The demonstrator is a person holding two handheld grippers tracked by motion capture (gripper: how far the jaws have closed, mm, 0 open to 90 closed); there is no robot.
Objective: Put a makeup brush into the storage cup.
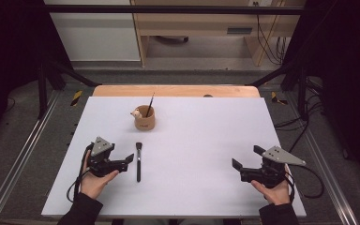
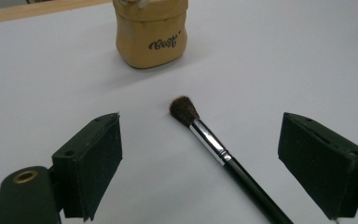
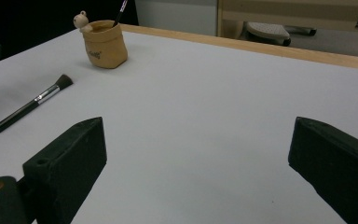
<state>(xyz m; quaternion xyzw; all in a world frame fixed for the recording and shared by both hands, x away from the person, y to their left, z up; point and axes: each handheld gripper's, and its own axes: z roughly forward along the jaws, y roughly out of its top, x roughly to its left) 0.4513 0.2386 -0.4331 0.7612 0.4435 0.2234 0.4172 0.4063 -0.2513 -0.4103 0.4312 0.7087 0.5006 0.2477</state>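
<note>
A black-handled makeup brush with a silver ferrule and brown bristles (image 1: 138, 161) lies flat on the white table top (image 1: 201, 154), just beside the left gripper (image 1: 122, 161) on its open side. In the high view the brush's long axis runs straight away from the person, bristle end pointing toward the far edge and handle end toward the near edge. In the left gripper view the brush (image 2: 223, 156) sits between the 2 black jaws, nearer the jaw at the right of that view, and lies on a slant: bristles up and ahead of the jaws, handle running down past them. The jaws stand wide apart and touch nothing.

Ahead of the bristles, well beyond the jaw tips, stands a tan cup-shaped holder with a small bear figure on its rim (image 1: 145, 118), with 1 thin dark brush (image 1: 150, 104) standing tilted in it.

The right gripper (image 1: 248, 164) rests in the person's hand well apart from the brush, jaws spread wide with bare table between them.
</note>
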